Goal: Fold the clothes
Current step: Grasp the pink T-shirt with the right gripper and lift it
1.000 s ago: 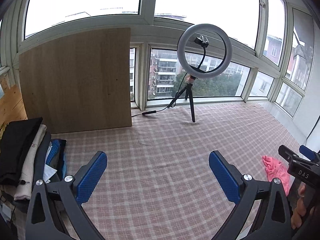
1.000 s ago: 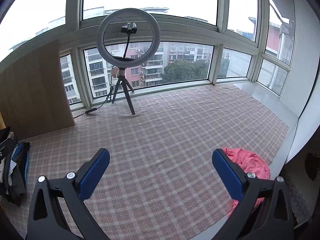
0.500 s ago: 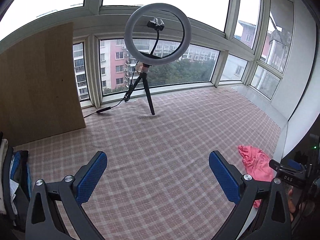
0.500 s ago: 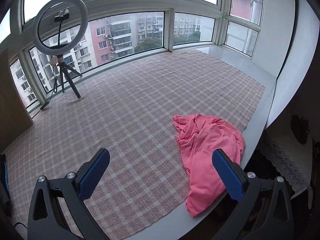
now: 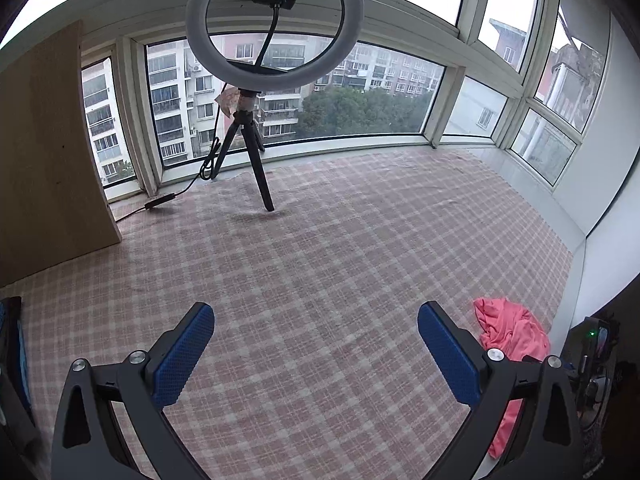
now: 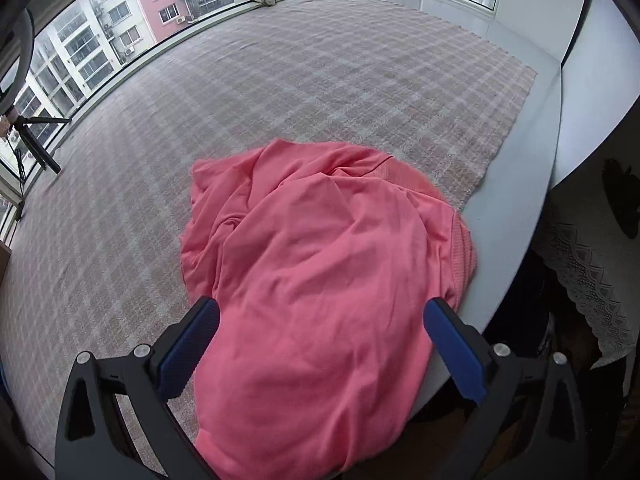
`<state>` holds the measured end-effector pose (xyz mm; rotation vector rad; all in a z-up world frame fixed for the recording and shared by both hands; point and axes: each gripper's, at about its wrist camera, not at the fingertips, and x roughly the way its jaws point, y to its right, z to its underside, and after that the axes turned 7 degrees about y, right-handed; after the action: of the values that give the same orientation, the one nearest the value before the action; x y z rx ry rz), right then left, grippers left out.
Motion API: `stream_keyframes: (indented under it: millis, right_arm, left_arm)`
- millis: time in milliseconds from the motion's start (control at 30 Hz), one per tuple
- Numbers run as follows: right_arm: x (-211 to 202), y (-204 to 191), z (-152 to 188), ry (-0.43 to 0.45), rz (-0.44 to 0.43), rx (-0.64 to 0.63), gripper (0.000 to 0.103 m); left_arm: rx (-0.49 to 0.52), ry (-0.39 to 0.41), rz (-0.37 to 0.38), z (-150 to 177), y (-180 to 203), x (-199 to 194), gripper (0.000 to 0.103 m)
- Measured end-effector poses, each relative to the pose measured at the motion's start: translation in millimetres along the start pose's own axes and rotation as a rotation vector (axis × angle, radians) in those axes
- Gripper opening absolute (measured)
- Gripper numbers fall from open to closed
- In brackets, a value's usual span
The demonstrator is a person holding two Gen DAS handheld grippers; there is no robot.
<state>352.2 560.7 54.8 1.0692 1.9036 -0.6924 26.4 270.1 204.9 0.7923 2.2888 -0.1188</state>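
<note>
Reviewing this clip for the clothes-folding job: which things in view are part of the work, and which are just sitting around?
Part of the job:
- pink garment, crumpled at the near edge of the checked cloth
- right gripper, open above the garment
- left gripper, open over bare cloth

Just lying about:
- ring light on its tripod
- its cable
- wooden board leaning by the window

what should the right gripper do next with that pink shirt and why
Probably lower the right gripper the last bit and close on a fold of the pink shirt. Its jaws, which have just been closing slightly, are wide with nothing pinched, and the shirt lies crumpled below them, draping over the near edge of the plaid cloth. The left gripper is open over bare cloth, away from the shirt.
</note>
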Motion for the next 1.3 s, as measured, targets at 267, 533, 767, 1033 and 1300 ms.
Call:
stream_keyframes:
  millis: [267,533,767,1033,1300]
  right_arm:
    - [-29.0,19.7,-25.0,0.002,-0.195,-0.013,0.01]
    - [-209.2,-56.9,-129.7,0.441,-0.433,-0.103,0.01]
    - [-278.0,-246.5,-112.3,0.412,-0.828,-0.388,0.012]
    - [-210.5,-380.0,-41.0,0.185,-0.876,-0.536,0.042]
    - [-58.8,-428.6,-40.7,0.011,-0.653,-0.491,0.043]
  left_arm:
    - [-0.04,-0.021,-0.108,-3.0,-9.7,0.3,0.102]
    - [-0.133,0.129,-0.226,-17.9,-78.1,-65.1,0.102]
    - [-0.189,0.281,-0.365,-16.6,-155.8,-149.8,0.102]
    - [-0.208,0.192,-0.534,22.1,-240.2,-162.7,0.102]
    - [-0.327,0.012,-0.375,56.2,-286.7,-62.9,0.101]
